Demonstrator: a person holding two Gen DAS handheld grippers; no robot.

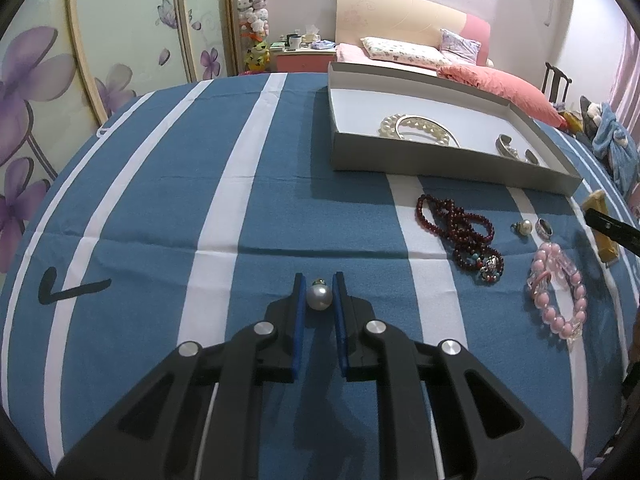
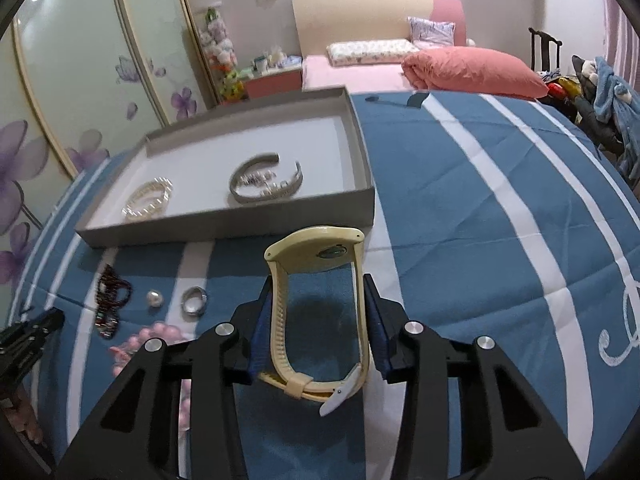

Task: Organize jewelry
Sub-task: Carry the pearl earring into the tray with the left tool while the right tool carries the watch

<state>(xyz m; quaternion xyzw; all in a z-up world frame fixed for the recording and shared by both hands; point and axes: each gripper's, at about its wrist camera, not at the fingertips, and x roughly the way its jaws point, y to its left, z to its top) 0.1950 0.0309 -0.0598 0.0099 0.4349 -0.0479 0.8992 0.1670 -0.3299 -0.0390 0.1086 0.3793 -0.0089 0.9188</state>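
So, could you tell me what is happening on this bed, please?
A person is sorting jewelry with two handheld claws. The left claw is shut on a pearl earring; the right claw straddles a cream watch. A pearl bracelet and silver bangle already lie in the grey tray; beads and rings remain on the cover.

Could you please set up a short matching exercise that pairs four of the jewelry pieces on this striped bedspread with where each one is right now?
Things:
1. pearl earring
2. cream watch
3. silver bangle
4. pink bead bracelet

Places:
A. lying inside the grey box
B. between the fingers of the right gripper
C. loose on the bedspread, outside the box
D. pinched in the left gripper

Pairs: 1-D, 2-B, 3-A, 4-C
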